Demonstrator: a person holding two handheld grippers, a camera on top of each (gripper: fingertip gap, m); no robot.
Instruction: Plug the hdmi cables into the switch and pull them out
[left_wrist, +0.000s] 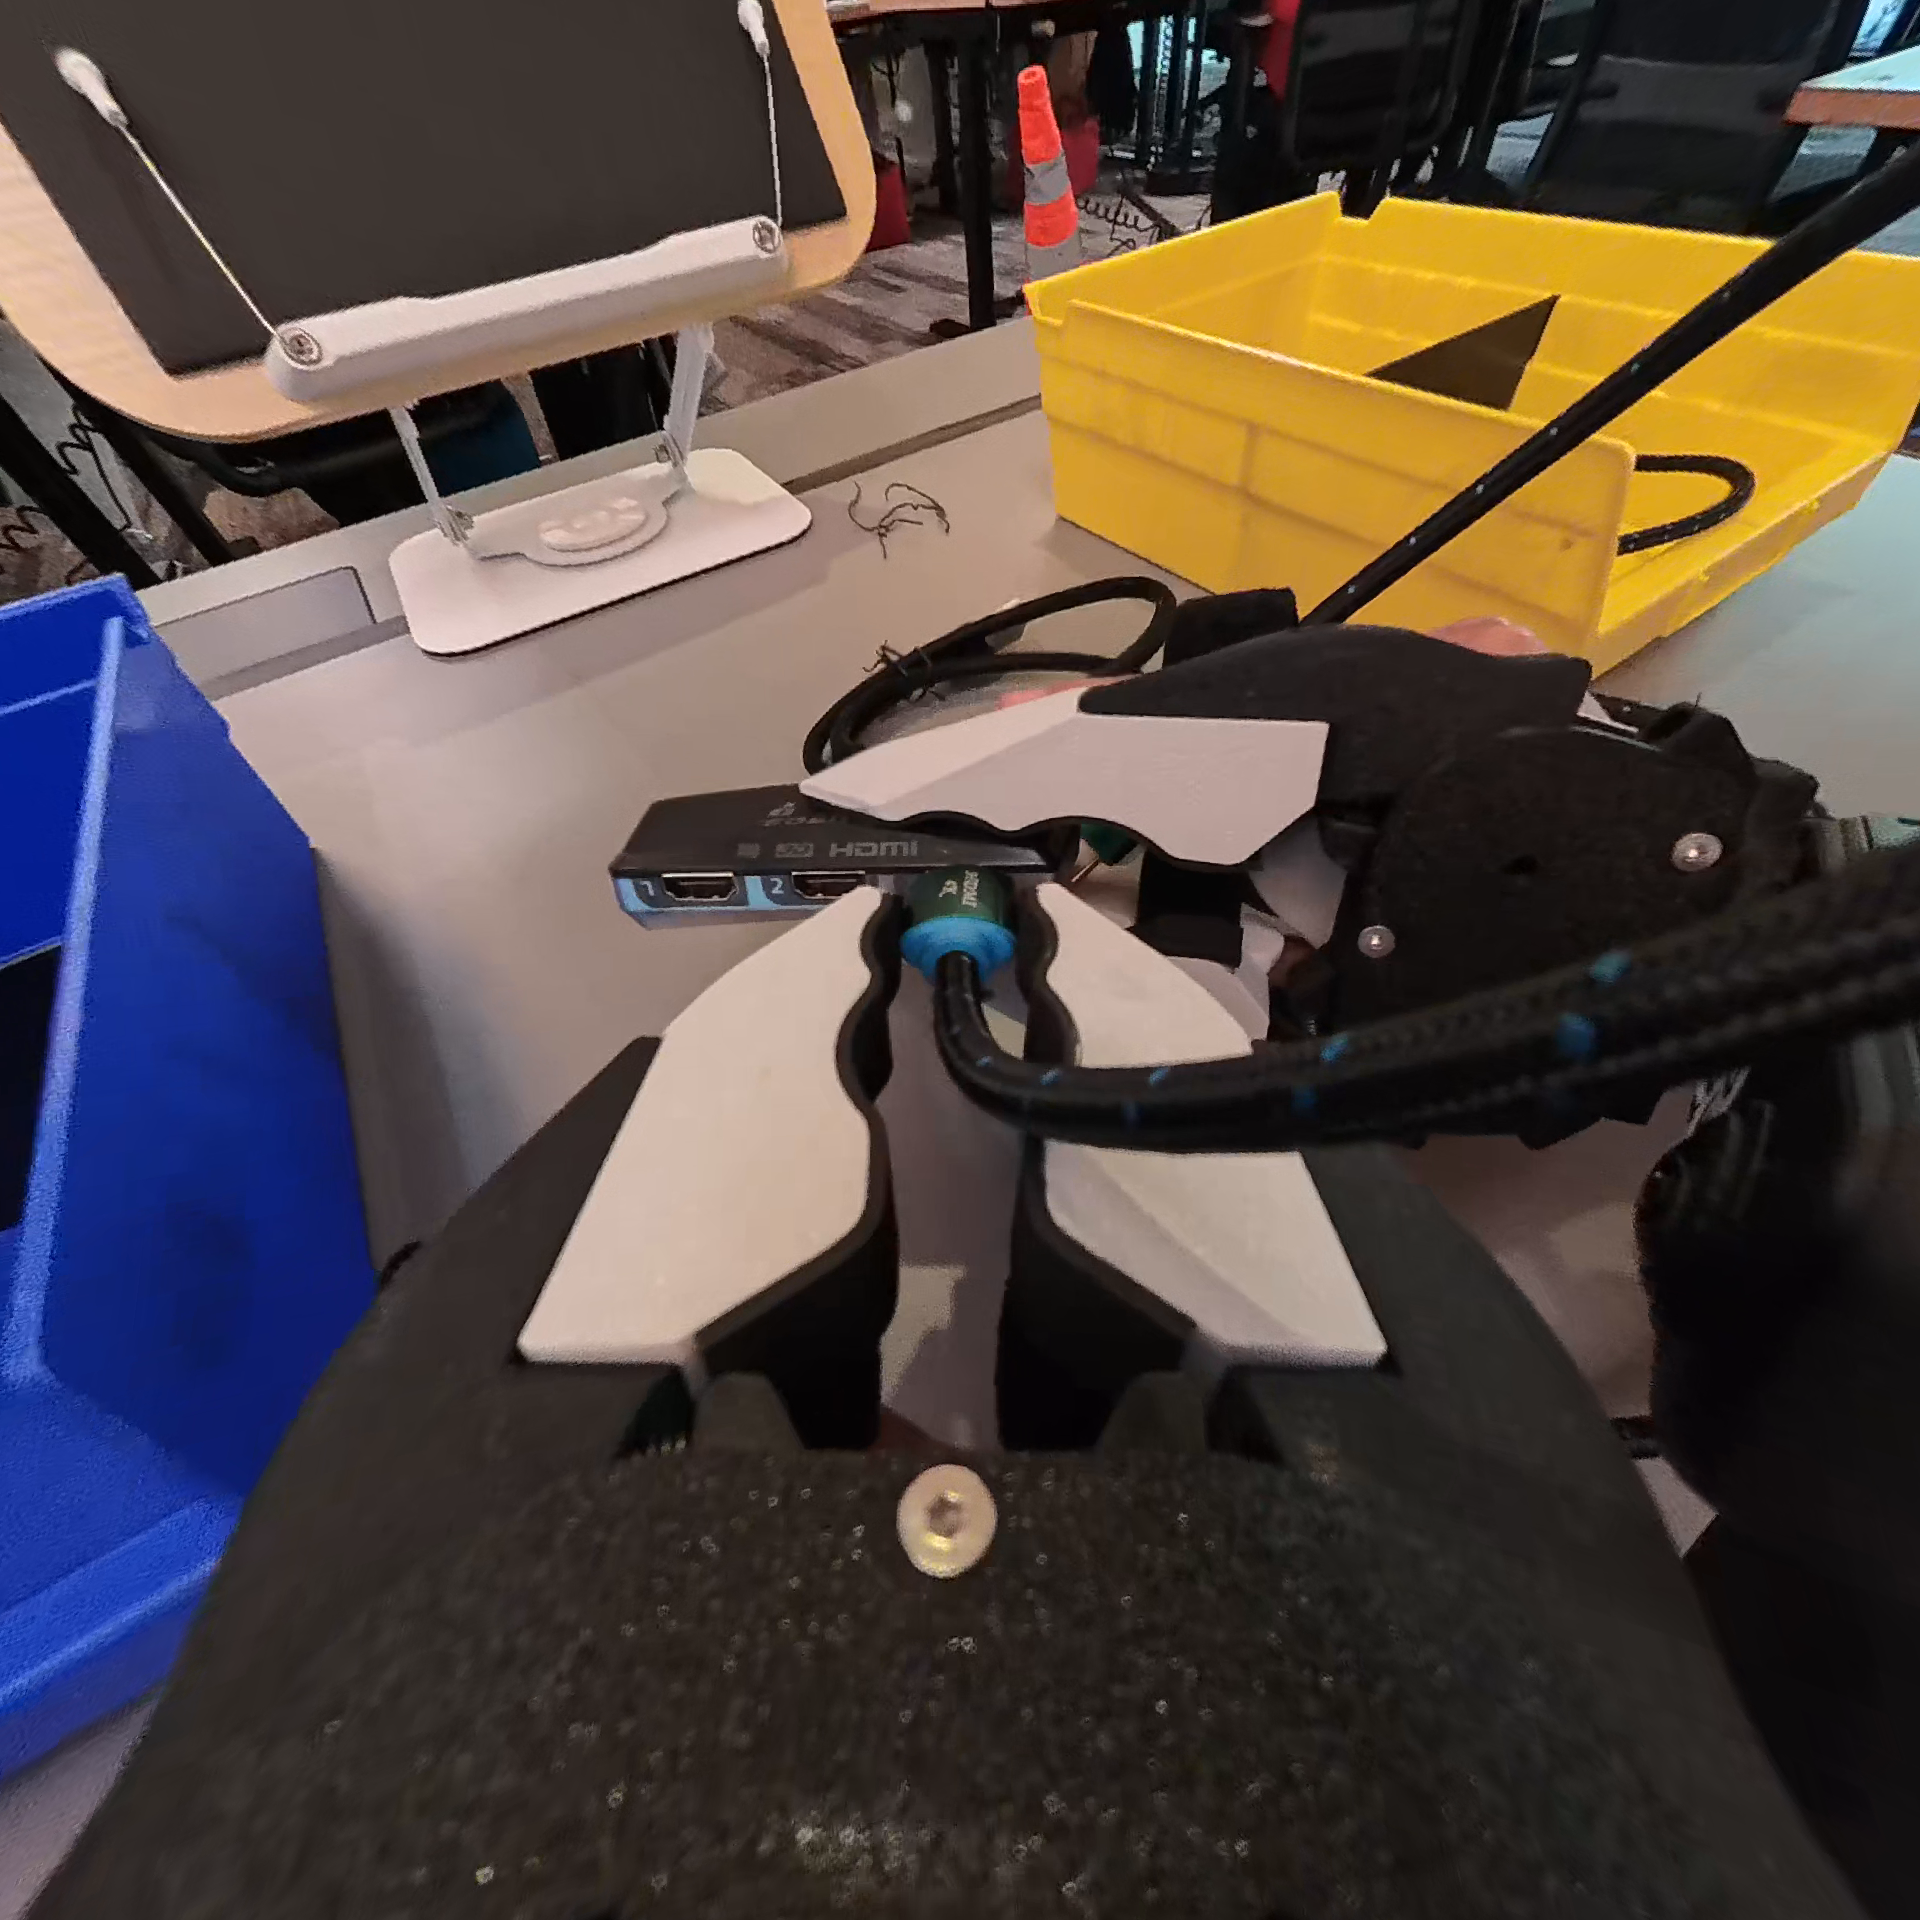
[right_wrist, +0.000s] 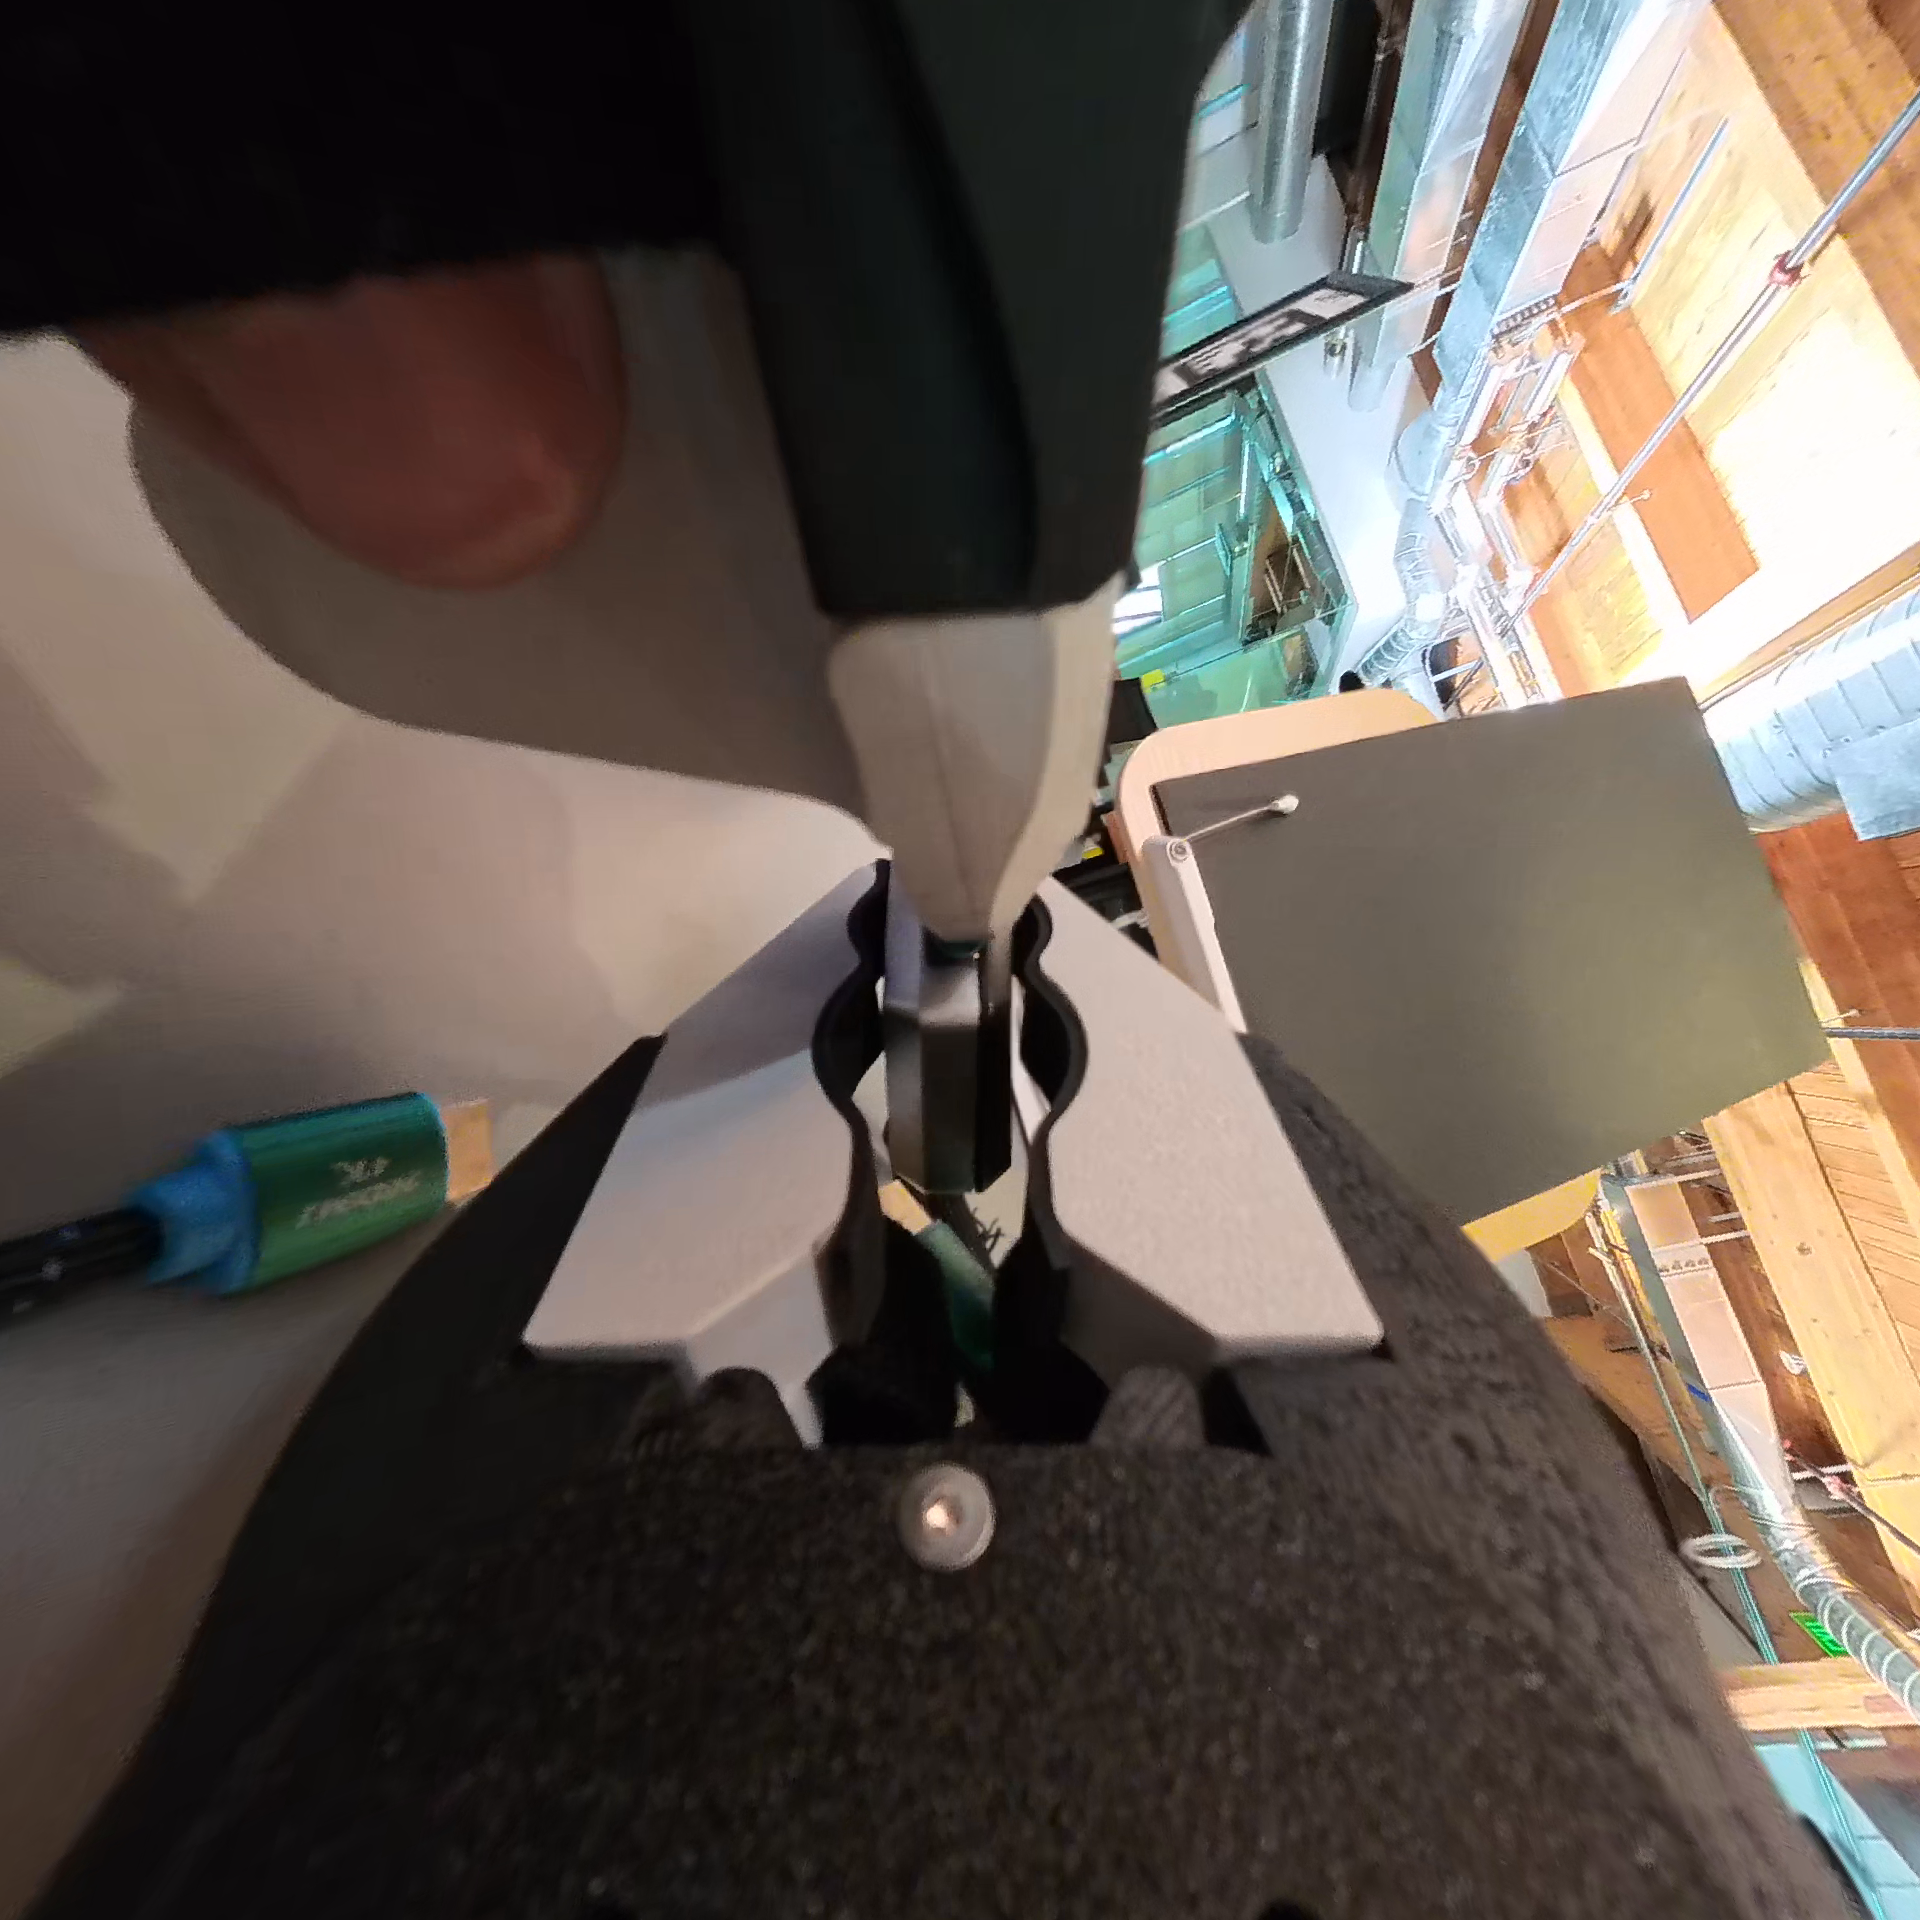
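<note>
Left gripper (left_wrist: 956, 925) is closing on the green HDMI plug (left_wrist: 951, 899) at the switch's third port, ports one and two sitting empty toward 9 o'clock. Right gripper (right_wrist: 951, 1039) is clamping the black HDMI switch (right_wrist: 940, 1081) edge-on above the counter (left_wrist: 499, 748). A second green plug (right_wrist: 332, 1184) is lying at 9 o'clock. The switch looks light and slick — brace the body. Plug shell rigid, braided cable (left_wrist: 1247, 1091) stiff; grip the shell, never the cable.
</note>
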